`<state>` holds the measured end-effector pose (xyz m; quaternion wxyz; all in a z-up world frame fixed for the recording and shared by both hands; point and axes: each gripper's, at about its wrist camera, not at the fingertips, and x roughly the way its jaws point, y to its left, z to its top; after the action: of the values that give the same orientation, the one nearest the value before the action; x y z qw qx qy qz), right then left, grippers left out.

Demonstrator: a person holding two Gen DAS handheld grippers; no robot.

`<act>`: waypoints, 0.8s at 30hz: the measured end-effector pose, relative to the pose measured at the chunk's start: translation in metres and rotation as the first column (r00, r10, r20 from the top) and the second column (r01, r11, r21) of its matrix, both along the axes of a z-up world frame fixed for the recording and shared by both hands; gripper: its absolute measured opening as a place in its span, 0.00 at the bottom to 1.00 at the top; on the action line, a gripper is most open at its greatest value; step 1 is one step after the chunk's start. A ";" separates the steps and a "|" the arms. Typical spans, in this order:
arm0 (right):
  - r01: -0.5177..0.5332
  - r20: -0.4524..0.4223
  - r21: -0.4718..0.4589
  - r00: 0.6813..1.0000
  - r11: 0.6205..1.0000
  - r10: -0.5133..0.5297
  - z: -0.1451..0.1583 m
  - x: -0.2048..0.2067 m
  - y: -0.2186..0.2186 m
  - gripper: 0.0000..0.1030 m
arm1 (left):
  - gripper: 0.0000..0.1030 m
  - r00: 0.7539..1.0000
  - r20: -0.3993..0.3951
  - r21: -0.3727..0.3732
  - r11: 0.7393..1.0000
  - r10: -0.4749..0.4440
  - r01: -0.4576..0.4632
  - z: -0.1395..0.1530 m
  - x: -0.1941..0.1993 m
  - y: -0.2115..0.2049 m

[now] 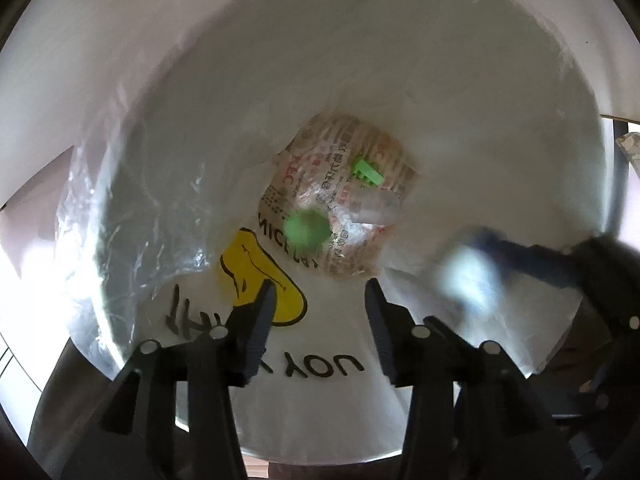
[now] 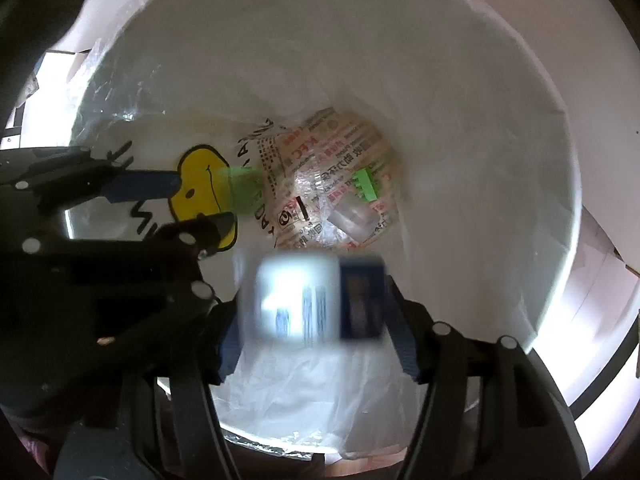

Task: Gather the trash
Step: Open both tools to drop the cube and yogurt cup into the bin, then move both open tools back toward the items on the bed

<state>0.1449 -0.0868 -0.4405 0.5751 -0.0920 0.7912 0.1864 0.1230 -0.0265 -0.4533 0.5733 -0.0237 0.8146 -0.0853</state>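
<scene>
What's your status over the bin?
Left tool open, empty; green piece blurred below it. Right tool open, blurred white-blue box in its opening. Bin mouth unobstructed.

Both views down into bin (image 1: 400, 60)

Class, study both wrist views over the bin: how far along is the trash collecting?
Done: a printed wrapper and green block lie at the bin bottom. In hand: a blurred green piece is falling below the open left gripper; a blurred white-and-blue packet sits between the right gripper fingers. Left: not visible.
</scene>
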 end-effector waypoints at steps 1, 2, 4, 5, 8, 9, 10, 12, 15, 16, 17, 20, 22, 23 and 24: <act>0.002 -0.001 0.004 1.000 1.000 -0.002 0.000 0.000 0.001 0.61 | 0.50 1.000 0.001 -0.002 1.000 0.001 -0.001 0.001 0.001 -0.001; 0.002 -0.001 0.005 1.000 1.000 -0.002 0.001 0.000 0.000 0.62 | 0.50 1.000 0.002 -0.003 1.000 0.001 -0.001 0.002 0.001 0.000; 0.002 0.001 0.007 1.000 1.000 -0.002 0.003 -0.001 0.000 0.62 | 0.51 1.000 0.007 -0.001 1.000 -0.002 0.002 0.004 0.001 -0.001; 0.002 0.002 0.008 1.000 1.000 -0.002 0.005 -0.001 0.000 0.62 | 0.51 1.000 0.012 0.004 1.000 -0.006 0.006 0.005 0.001 -0.001; -0.006 0.016 -0.002 1.000 1.000 0.006 0.012 -0.004 -0.001 0.62 | 0.51 1.000 0.026 0.009 1.000 -0.016 0.015 0.014 0.000 0.000; -0.010 0.021 -0.005 1.000 1.000 0.010 0.015 -0.006 -0.001 0.62 | 0.51 0.999 0.037 0.016 1.000 -0.022 0.022 0.019 -0.001 -0.001; -0.011 0.024 -0.005 1.000 1.000 0.011 0.018 -0.007 -0.002 0.62 | 0.53 0.998 0.050 0.022 0.999 -0.029 0.028 0.024 -0.002 -0.001; -0.011 0.036 0.002 0.999 1.000 0.010 0.029 -0.010 -0.005 0.62 | 0.56 0.997 0.066 0.024 0.999 -0.034 0.033 0.033 -0.003 -0.002; -0.009 0.048 0.010 0.999 1.000 0.008 0.043 -0.018 -0.010 0.62 | 0.56 0.995 0.091 0.018 1.000 -0.026 0.025 0.050 -0.006 0.008; -0.008 0.053 0.012 0.999 1.000 0.008 0.047 -0.020 -0.012 0.62 | 0.56 0.994 0.105 0.022 0.999 -0.026 0.024 0.056 -0.009 0.012; -0.009 0.061 0.017 0.998 1.000 0.008 0.054 -0.024 -0.014 0.62 | 0.56 0.993 0.118 0.025 0.999 -0.026 0.023 0.062 -0.010 0.014; -0.017 0.094 0.020 0.995 1.000 0.015 0.074 -0.036 -0.017 0.62 | 0.56 0.986 0.161 0.034 0.999 -0.034 0.029 0.081 -0.017 0.018; -0.021 0.116 0.017 0.993 1.000 0.019 0.088 -0.042 -0.018 0.61 | 0.56 0.981 0.186 0.044 0.998 -0.058 0.051 0.096 -0.026 0.020; -0.023 0.130 0.016 0.991 1.000 0.020 0.096 -0.046 -0.020 0.61 | 0.56 0.978 0.196 0.049 0.997 -0.070 0.061 0.102 -0.029 0.019; -0.023 0.143 0.018 0.990 1.000 0.020 0.105 -0.049 -0.024 0.61 | 0.56 0.975 0.206 0.054 0.996 -0.079 0.070 0.105 -0.032 0.019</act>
<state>0.0957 -0.1106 -0.3360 0.6291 -0.1081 0.7451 0.1932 0.0908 -0.0076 -0.3485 0.6520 0.0292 0.7523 -0.0898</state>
